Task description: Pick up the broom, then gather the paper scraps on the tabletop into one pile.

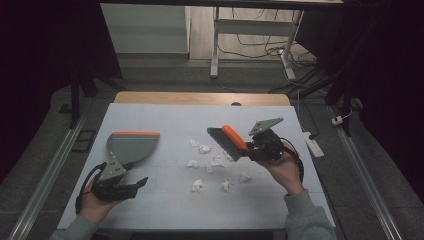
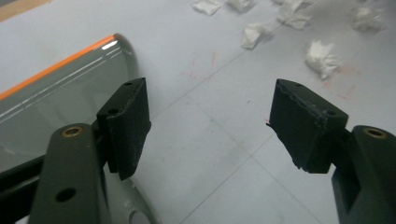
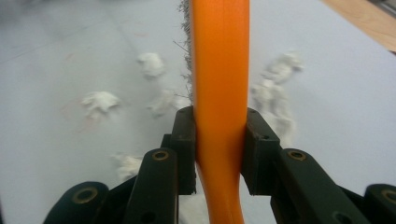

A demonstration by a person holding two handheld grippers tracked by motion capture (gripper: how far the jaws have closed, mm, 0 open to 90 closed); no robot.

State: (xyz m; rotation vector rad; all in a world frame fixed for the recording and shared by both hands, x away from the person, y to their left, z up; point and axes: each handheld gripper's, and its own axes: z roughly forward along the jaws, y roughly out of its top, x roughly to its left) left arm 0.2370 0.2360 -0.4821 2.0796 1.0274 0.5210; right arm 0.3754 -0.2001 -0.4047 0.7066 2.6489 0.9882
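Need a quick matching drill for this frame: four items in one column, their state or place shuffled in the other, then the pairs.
Items:
1. Grey plastic dustpan with orange edge
2. Orange-handled brush with dark bristles
3. Left hand-held gripper
4. Crumpled white paper scraps

States:
A. Scattered loose on the white tabletop
B. Clamped between black jaws, raised off the table
C. Jaws apart, nothing between them
D. Lying flat at the table's left side, not gripped

Pairs: 1-D, 2-B, 3-C, 4-A. The right hand-held gripper is the one clamping the brush.
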